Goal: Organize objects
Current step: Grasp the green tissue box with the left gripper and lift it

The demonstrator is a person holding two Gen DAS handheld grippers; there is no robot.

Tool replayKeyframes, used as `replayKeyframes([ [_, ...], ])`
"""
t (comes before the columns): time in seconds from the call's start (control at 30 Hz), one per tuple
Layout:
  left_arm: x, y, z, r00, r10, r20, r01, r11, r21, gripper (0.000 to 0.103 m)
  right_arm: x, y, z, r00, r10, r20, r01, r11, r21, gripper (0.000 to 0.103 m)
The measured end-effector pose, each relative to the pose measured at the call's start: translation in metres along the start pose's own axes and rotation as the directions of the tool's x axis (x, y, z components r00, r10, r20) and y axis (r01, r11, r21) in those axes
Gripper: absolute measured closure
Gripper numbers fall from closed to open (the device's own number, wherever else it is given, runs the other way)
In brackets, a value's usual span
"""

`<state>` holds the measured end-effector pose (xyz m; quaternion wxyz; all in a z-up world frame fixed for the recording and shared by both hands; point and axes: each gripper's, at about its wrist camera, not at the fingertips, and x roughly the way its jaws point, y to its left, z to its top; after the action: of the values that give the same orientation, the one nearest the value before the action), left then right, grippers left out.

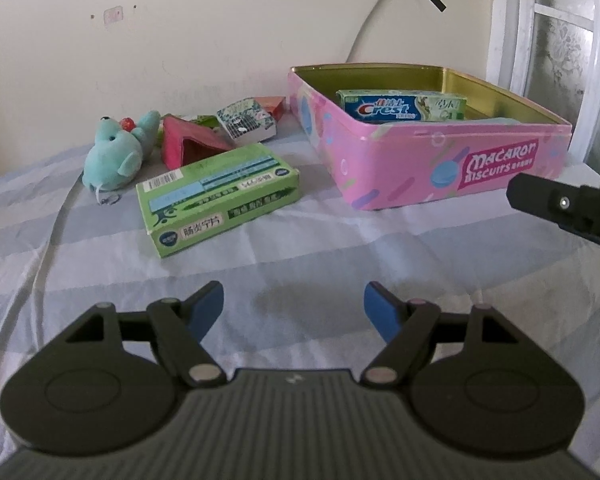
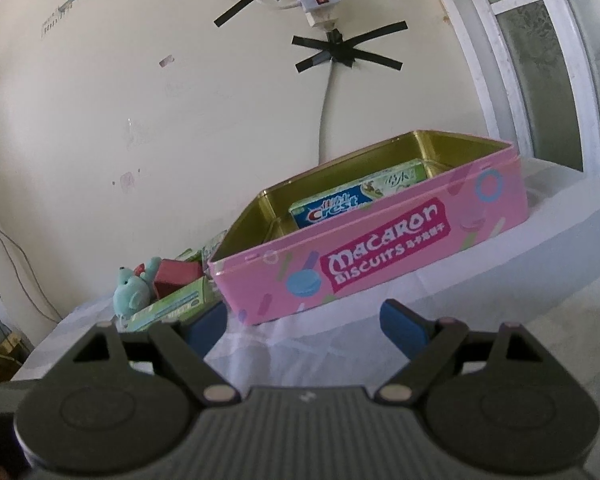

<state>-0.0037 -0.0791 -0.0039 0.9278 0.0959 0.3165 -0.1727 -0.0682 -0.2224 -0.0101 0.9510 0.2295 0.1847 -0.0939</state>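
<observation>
Both of your grippers stand with their jaws parted and nothing between them. Your left gripper (image 1: 294,304) hovers low over the bedsheet (image 1: 340,240), a pale blue and grey checked cloth. Its two blue pads (image 1: 204,312) are about half spread, and only bare cloth shows in the gap. Your right gripper (image 2: 303,322) also holds nothing; its blue pads are spread wider, and they frame the near long wall of the pink tin (image 2: 380,256) without touching it. In the left wrist view, one black finger of your right gripper juts in from the right edge, just in front of the tin's near corner.

That open tin (image 1: 440,160), labelled Macaron Biscuits, sits on the sheet ahead and to the right of your left gripper, with a gold inside. A Crest toothpaste box (image 1: 400,107) lies inside it, along the far wall.

A green medicine box (image 1: 220,196) lies flat on the sheet to the left of the tin, straight ahead of your left gripper and clear of its pads. Behind it sit a teal plush toy (image 1: 116,154), a red pouch (image 1: 188,142), and a small patterned box (image 1: 246,122), all close to the cream wall (image 1: 200,40). Black tape (image 2: 346,50) crosses hold a grey cable to that wall above the tin.
</observation>
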Motion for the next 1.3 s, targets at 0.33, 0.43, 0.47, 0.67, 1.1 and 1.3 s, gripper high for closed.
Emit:
replayKeyframes([
  [0.33, 0.003, 0.039, 0.005, 0.999, -0.036, 0.039, 0.036, 0.999, 0.003, 0.018, 0.016, 0.016, -0.007, 0.998, 0.001, -0.064, -0.004, 0.999, -0.045, 0.016],
  [0.43, 0.000, 0.064, 0.014, 0.990, -0.038, 0.134, 0.025, 0.995, 0.095, 0.007, 0.024, 0.017, -0.009, 0.997, -0.014, -0.079, 0.010, 0.998, -0.056, 0.016],
  [0.47, 0.000, 0.071, 0.016, 0.985, -0.037, 0.166, 0.016, 0.992, 0.127, 0.006, 0.028, 0.017, -0.010, 0.996, -0.023, -0.089, 0.019, 0.998, -0.056, 0.016],
  [0.67, 0.035, 0.113, 0.039, 0.967, -0.146, 0.207, 0.075, 0.945, 0.317, 0.005, 0.042, 0.014, -0.011, 0.990, -0.053, -0.133, 0.049, 0.998, -0.034, 0.015],
  [1.1, 0.087, 0.111, 0.051, 0.936, -0.348, 0.047, 0.298, 0.858, 0.417, 0.010, 0.050, 0.016, -0.008, 0.989, -0.059, -0.134, 0.053, 0.997, -0.051, 0.015],
  [1.3, 0.039, 0.116, 0.017, 0.912, -0.410, 0.005, 0.361, 0.809, 0.464, 0.014, 0.045, 0.019, -0.008, 0.983, 0.098, -0.157, -0.112, 0.990, -0.084, 0.015],
])
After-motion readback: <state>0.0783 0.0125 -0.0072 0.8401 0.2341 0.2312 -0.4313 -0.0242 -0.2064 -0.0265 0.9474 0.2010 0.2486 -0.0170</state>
